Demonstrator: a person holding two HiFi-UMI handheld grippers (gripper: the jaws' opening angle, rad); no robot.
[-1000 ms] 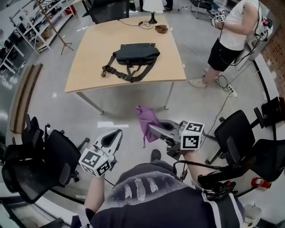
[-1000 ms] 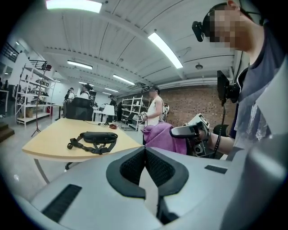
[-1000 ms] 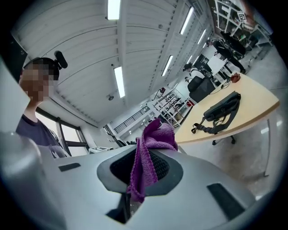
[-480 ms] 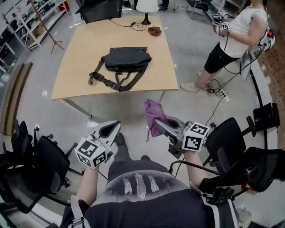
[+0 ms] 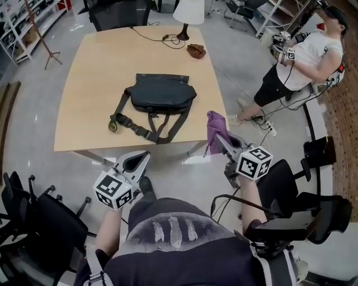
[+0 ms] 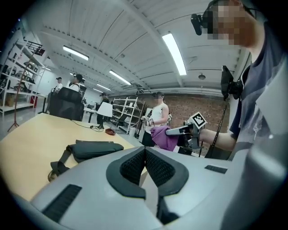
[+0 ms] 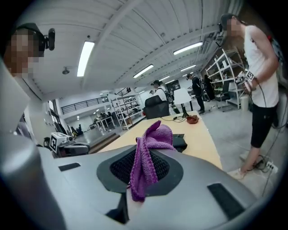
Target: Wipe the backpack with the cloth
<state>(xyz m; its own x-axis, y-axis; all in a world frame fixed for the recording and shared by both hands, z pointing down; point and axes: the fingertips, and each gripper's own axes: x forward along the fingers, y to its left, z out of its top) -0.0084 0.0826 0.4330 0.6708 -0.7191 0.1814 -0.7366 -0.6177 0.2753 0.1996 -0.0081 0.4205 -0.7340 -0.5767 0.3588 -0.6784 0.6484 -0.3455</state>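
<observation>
A dark backpack (image 5: 159, 94) was laid flat near the middle of the pale wooden counter (image 5: 84, 78). Its flap was closed, so nothing of what it held could be made out. The body was seen as a low, wide, soft shape, black to dark grey, with no mark or stain that could be told from the head view. Its brownish straps (image 5: 146, 129) were spread loose from the backpack's near side toward the counter's near edge, and a ring was seen at the end of the leftmost one.

A purple knitted cloth (image 5: 215, 125) was held off the counter, to the right of the backpack and nearer the person. It was clamped between the jaws of the right tool (image 5: 222, 138), bunched above them, with a narrow tail hanging below. The left tool (image 5: 136, 162) was held in the air on the backpack's near side, well apart from it, with its jaws closed together and nothing between them.

Beyond the backpack, at the far edge, a white lamp (image 5: 188, 11) was stood, with a small brown object (image 5: 196, 51) beside it. A second person (image 5: 302, 56) was seen standing well to the right of the backpack.
</observation>
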